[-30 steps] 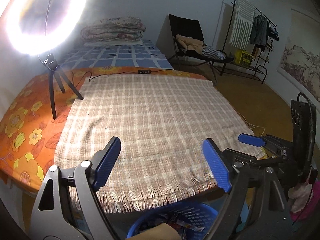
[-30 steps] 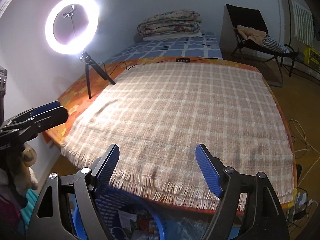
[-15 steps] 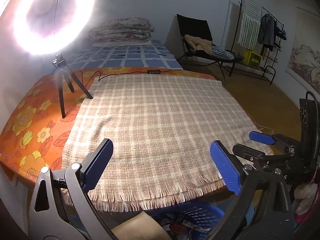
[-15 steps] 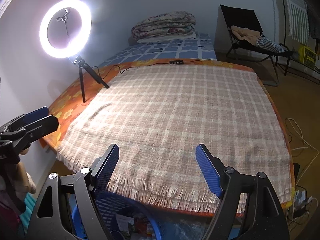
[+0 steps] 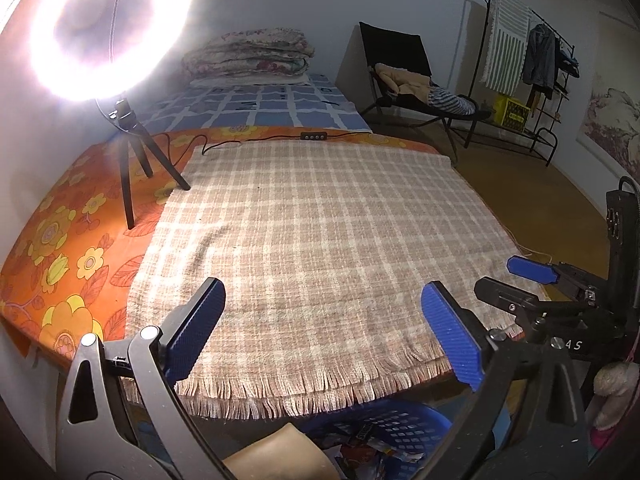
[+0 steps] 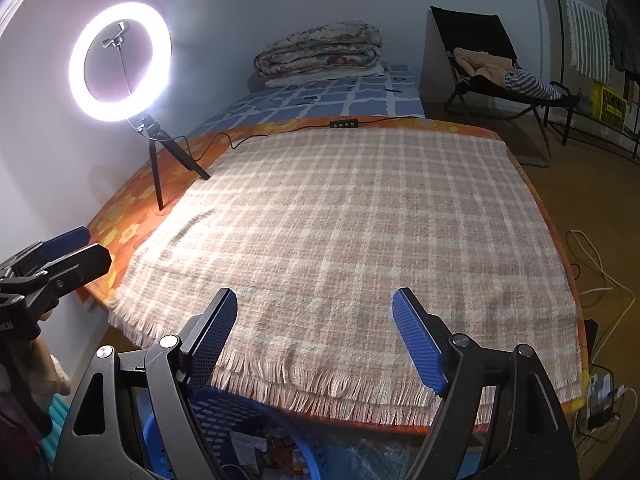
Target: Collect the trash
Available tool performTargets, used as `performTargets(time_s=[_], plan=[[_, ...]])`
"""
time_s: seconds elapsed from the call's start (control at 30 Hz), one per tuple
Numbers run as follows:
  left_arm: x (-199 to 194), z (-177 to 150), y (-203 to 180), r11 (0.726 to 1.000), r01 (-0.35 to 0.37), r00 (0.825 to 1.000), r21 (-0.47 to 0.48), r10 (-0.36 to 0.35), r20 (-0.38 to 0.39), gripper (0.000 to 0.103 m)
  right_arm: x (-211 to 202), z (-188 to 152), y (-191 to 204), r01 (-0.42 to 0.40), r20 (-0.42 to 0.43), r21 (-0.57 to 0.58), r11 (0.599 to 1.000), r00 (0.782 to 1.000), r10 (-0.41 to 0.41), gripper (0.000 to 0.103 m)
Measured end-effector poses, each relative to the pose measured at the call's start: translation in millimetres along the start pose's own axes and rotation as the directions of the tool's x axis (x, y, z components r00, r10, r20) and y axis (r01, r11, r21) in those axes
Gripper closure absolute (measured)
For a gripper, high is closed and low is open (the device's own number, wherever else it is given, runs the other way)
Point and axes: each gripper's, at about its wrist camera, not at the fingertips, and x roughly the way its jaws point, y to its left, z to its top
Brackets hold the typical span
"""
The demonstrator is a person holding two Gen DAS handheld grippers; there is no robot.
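Observation:
A blue plastic basket (image 5: 394, 426) with wrappers and paper trash in it stands on the floor below the near edge of the bed; it also shows in the right wrist view (image 6: 224, 424). A tan paper piece (image 5: 280, 458) lies at its left. My left gripper (image 5: 324, 324) is open and empty above the fringe of the checked blanket (image 5: 320, 232). My right gripper (image 6: 314, 328) is open and empty over the same edge. I see no trash on the blanket. Each gripper shows in the other's view, the right one (image 5: 532, 280) and the left one (image 6: 64, 252).
A lit ring light on a tripod (image 5: 128, 160) stands on the orange flowered sheet at the left, its cable running along the blanket's far edge. Folded quilts (image 5: 248, 56), a black chair (image 5: 408, 76) and a clothes rack (image 5: 532, 64) are behind. Cables lie on the floor (image 6: 596, 272).
Both grippers have pulled back and risen slightly from the bed edge; more of the blanket and basket shows. Both stay open and empty.

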Motion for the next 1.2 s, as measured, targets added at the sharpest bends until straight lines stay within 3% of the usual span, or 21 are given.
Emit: performTargets(time_s=[1.2], plan=[[4.6, -6.5, -3.0, 1.000, -0.001, 1.000, -0.007, 0.001, -0.012, 0.003, -0.3, -1.4, -4.3, 0.002, 0.000, 0.018, 1.000, 1.000, -0.002, 0.023]])
